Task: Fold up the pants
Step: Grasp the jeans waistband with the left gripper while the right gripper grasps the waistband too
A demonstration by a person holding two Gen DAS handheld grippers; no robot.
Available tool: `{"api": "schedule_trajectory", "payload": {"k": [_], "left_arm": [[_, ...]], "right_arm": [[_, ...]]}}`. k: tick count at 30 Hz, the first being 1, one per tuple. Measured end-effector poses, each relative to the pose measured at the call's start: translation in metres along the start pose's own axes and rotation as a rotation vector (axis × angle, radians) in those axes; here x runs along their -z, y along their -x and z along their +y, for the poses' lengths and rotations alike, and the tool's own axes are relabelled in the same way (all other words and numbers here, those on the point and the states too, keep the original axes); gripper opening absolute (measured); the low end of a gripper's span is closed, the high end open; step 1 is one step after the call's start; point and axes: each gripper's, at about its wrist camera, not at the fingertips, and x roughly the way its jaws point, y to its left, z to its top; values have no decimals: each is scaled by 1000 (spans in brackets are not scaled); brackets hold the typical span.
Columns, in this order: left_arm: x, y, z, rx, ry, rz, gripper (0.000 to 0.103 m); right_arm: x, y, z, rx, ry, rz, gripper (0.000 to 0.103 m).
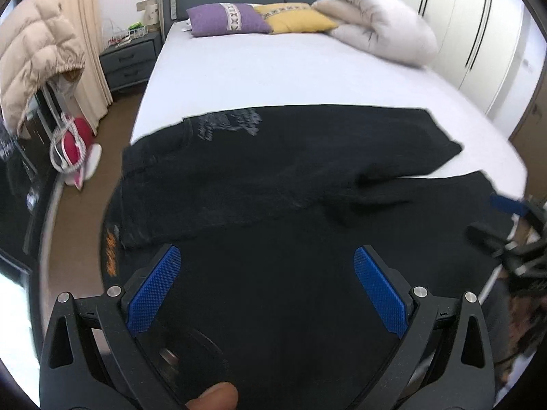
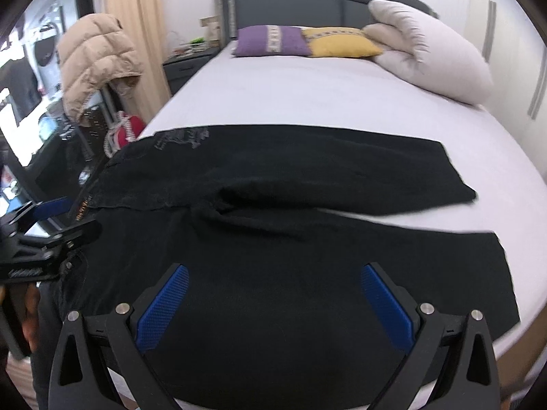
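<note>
Black pants [image 1: 273, 177] lie spread across the foot of the bed, waist to the left, both legs running right with a gap between them. They also show in the right wrist view [image 2: 307, 212]. My left gripper [image 1: 266, 256] is open above the near leg close to the waist, holding nothing. My right gripper [image 2: 273, 273] is open above the near leg further right, holding nothing. The right gripper shows at the right edge of the left wrist view [image 1: 509, 225]. The left gripper shows at the left edge of the right wrist view [image 2: 51, 229].
The bed's pale sheet [image 1: 273, 75] stretches back to purple [image 1: 225, 18] and yellow [image 1: 294, 17] pillows and a folded white duvet [image 1: 376, 17]. A beige jacket [image 1: 34, 54] hangs left, a nightstand [image 1: 130, 58] behind it. White wardrobe doors [image 1: 478, 34] stand right.
</note>
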Motion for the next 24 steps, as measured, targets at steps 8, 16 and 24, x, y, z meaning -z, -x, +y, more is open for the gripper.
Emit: {"api": "schedule_trajectory", "payload": {"k": [8,16,24], "left_arm": [[-96,-70,70,8,-145,-9,103],[-174,-172,126,68,-314,148,103],[-177,-241,149,153,-306,362,72]], "right_arm": [[-39,-35,-31,-152,129,38,92],[-59,-67,-47,-309,220,55,83],[-85,-109,-42,-344,275,101,73]]}}
